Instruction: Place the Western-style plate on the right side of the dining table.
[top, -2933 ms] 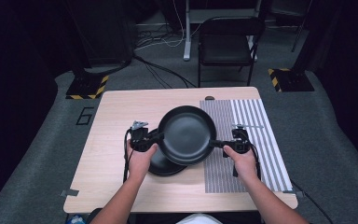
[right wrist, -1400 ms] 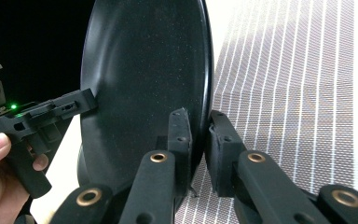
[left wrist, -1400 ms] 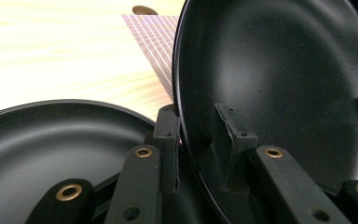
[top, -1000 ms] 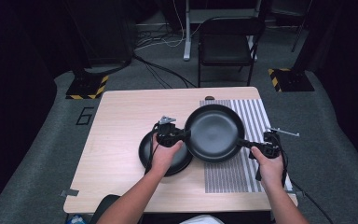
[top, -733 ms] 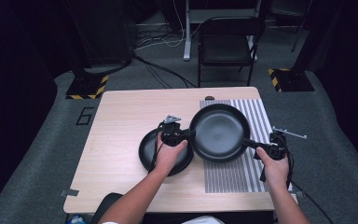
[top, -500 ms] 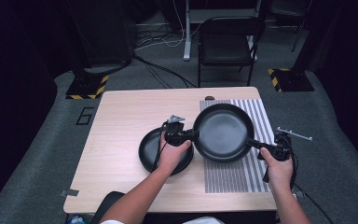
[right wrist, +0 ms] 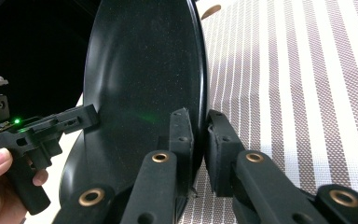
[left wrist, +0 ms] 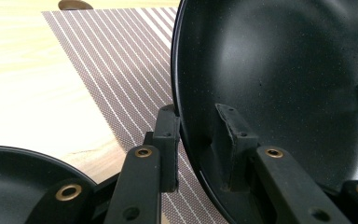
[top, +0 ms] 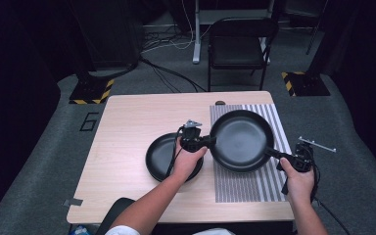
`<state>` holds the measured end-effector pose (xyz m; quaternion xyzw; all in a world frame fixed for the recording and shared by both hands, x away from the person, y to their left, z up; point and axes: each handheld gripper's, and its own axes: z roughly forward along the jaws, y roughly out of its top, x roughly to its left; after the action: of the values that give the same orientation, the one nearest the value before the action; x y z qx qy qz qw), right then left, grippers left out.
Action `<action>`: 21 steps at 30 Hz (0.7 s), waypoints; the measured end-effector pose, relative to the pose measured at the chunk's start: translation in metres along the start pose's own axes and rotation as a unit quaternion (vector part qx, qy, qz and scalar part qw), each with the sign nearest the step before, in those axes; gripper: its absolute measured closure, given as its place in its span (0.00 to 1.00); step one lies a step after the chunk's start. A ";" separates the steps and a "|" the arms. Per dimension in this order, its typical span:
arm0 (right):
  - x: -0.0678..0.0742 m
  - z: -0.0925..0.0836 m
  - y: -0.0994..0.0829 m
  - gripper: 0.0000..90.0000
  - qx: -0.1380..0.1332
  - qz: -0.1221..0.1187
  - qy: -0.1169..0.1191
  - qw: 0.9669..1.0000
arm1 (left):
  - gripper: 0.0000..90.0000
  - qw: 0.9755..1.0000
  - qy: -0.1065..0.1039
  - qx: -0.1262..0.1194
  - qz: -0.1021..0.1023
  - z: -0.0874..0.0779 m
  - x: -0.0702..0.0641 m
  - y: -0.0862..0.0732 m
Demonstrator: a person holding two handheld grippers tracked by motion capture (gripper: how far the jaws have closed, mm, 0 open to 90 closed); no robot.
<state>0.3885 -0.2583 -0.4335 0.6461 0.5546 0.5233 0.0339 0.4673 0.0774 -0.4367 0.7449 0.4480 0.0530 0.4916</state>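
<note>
A: Right gripper (top: 301, 159) first, nearest edge of the counter (top: 127, 161). Jaws closed tight on the rim of the big pan (top: 242, 140), one pad inside the wall, one outside.

B: Left gripper (top: 196, 142)?

A: Same deal on the opposite rim: jaws clamped on the pan wall, clear in the left gripper view. Pan looks held level just over the striped mat (top: 274, 186); can't tell if the base touches it.

B: Handling?

A: Rigid metal, likely heavy for a pinch grip, and the smooth dark coating looks slippery. A one-sided hold would let it tip, so two opposite rim grips make sense. Not fragile, but it would slide on the pads if tilted.

B: Behind it?

A: Small pan (top: 169, 156) flat on the bare wood, under the left hand (top: 188, 164). Further back, a chair (top: 237, 46) on the floor.

B: Change from earlier frames?

A: Big pan was over the small pan at the counter's middle; now it's carried right, over the mat, and the small pan is uncovered. Both grips unchanged.
</note>
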 end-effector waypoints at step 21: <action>-0.010 -0.004 0.001 0.91 -0.009 0.002 -0.014 1.000 | 0.79 1.000 -0.008 0.005 -0.009 0.016 -0.004 -0.003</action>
<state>0.3881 -0.2682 -0.4373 0.6543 0.5480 0.5191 0.0461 0.4712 0.0643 -0.4461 0.7434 0.4513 0.0403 0.4920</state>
